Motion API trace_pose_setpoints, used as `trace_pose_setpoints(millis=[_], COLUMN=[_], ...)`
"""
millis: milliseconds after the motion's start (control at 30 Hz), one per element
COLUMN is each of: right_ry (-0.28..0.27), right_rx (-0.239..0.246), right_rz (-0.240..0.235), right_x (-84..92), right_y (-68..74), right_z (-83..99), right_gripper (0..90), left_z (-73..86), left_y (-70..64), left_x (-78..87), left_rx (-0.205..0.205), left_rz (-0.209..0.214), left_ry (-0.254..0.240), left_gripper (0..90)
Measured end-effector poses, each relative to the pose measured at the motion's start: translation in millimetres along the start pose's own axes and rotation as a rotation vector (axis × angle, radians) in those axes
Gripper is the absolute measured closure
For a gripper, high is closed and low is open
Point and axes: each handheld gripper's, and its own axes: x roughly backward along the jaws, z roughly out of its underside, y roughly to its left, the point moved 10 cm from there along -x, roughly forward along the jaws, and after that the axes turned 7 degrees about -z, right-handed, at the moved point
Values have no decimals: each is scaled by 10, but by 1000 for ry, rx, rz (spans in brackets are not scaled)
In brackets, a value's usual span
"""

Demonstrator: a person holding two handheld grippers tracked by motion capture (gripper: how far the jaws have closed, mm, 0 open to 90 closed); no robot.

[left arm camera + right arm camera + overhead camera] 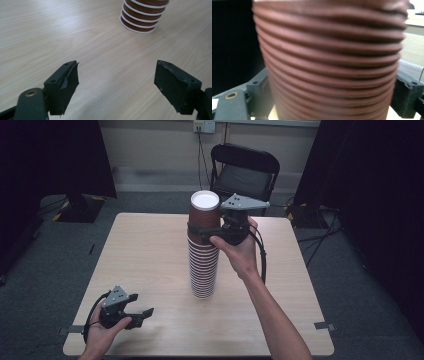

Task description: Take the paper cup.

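My right gripper [204,231] clamps the top brown ribbed paper cup [204,211] of the stack [203,270] at the pale wooden counter's [150,250] centre; light, crushable, so grip mid-wall gently. My left gripper [143,314], at seven o'clock, gapes empty.

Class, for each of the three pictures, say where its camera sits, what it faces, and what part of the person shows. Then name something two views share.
High view: above the person's side, looking forward and down on the table; both forearms and both grippers show.
Left gripper view: rides the left gripper, facing the tabletop; its open jaws show.
Right gripper view: rides the right gripper, facing the top cup between its jaws.
Shared: the cup stack.
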Motion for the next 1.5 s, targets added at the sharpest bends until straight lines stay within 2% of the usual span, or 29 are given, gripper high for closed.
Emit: trace_pose_setpoints(millis=[167,467,600,1067,1500], right_ry=[16,6,22,13,-52], right_rx=[4,18,37,35,19], right_rz=[-3,0,15,15,4], right_x=[-58,-62,-70,-66,-31], right_y=[-14,-13,-10,-11,-1], right_z=[94,101,120,103,-43], right_gripper=[101,97,96,110,116], left_z=[2,2,1,8,24], left_y=[18,32,32,50,86], left_x=[5,8,7,2,9], left_rx=[-3,-4,-3,2,14], left_rz=[-4,-9,-8,-12,-24], left_ry=[0,-1,-2,1,5], left_gripper=[194,198,197,198,198])
